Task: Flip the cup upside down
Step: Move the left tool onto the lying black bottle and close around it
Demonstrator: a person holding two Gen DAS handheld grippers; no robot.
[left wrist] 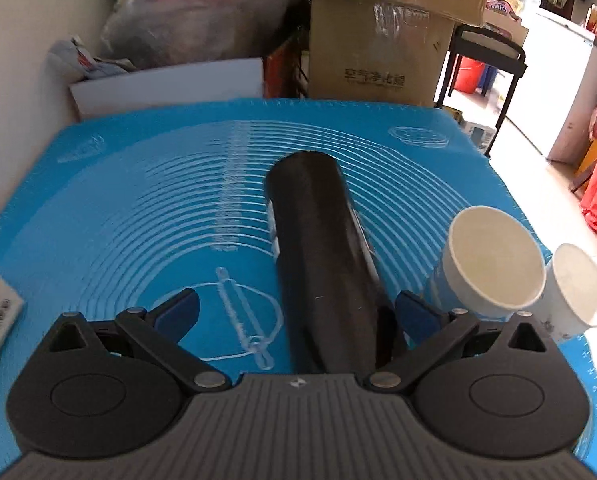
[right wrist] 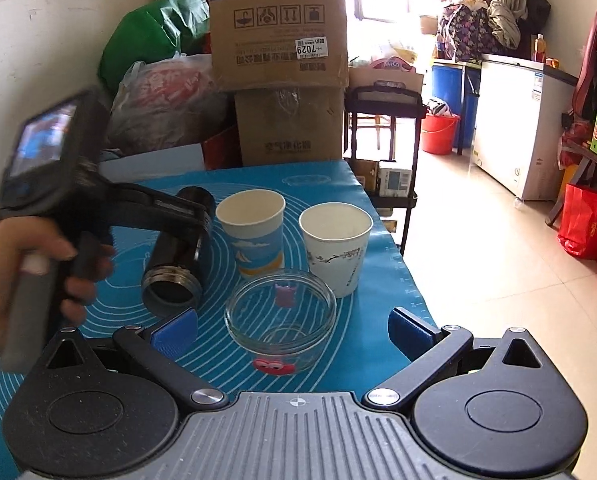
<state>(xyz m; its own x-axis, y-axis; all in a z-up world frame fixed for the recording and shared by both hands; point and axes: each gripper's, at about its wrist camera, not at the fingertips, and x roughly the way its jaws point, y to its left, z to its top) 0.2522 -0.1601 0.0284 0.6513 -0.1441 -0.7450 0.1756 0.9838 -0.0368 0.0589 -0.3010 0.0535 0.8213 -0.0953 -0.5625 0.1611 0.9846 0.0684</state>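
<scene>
Cup first: in my left view the black cup (left wrist: 318,248) lies on its side on the blue mat (left wrist: 138,200), pointing away from me. My left gripper (left wrist: 296,310) straddles it with its fingers spread; the right pad sits close to the cup, the left pad stands apart, so nothing is clamped. I judge I am lined up along its length to take it and turn it over. Right of it stand a blue-printed paper cup (left wrist: 494,256) and a white paper cup (left wrist: 578,284), just beside each other. Beyond the far edge are stacked cardboard boxes (left wrist: 378,48) and plastic bags (left wrist: 198,12).

In my right view, my right gripper (right wrist: 292,332) hangs released near the mat's near edge, with a glass bowl (right wrist: 326,320) sitting between its pads, untouched; I take it as waiting. The black cup's threaded mouth faces near, on the left, under my left hand (right wrist: 30,264). To the right, tiled floor (right wrist: 478,260), a red bucket (right wrist: 438,132) and a white freezer (right wrist: 510,128)
</scene>
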